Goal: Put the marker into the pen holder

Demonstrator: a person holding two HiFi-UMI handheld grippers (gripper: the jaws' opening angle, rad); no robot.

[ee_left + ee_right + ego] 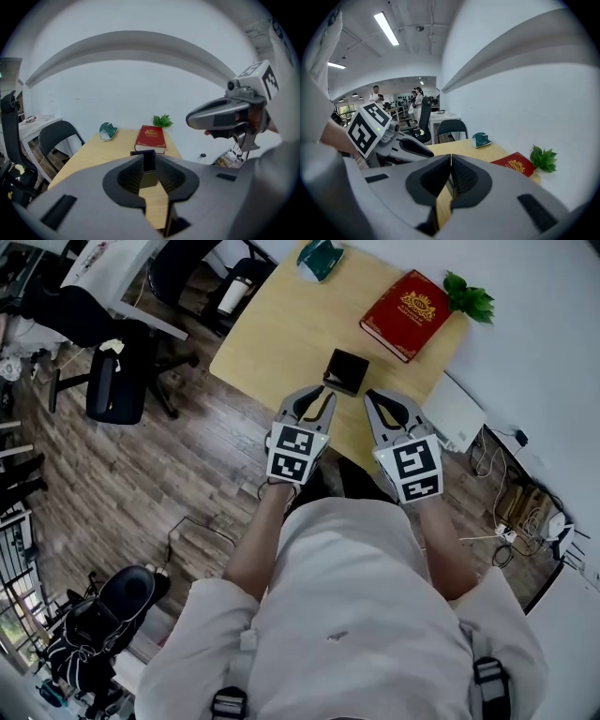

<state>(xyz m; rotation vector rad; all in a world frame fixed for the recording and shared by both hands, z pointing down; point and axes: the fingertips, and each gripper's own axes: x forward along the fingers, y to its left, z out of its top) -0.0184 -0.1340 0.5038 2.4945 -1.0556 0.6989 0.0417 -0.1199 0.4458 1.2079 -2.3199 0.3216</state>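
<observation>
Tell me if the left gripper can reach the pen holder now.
Probably yes. The left gripper hangs just short of the pen holder, jaws apart and empty, and only bare table lies between them.

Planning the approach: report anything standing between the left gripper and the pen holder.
Nothing visible does. The pen holder stands on bare table just ahead of the left gripper; the red book lies beyond it. No marker shows in any view.

No lettering is readable, even on the red book (405,315).
</observation>
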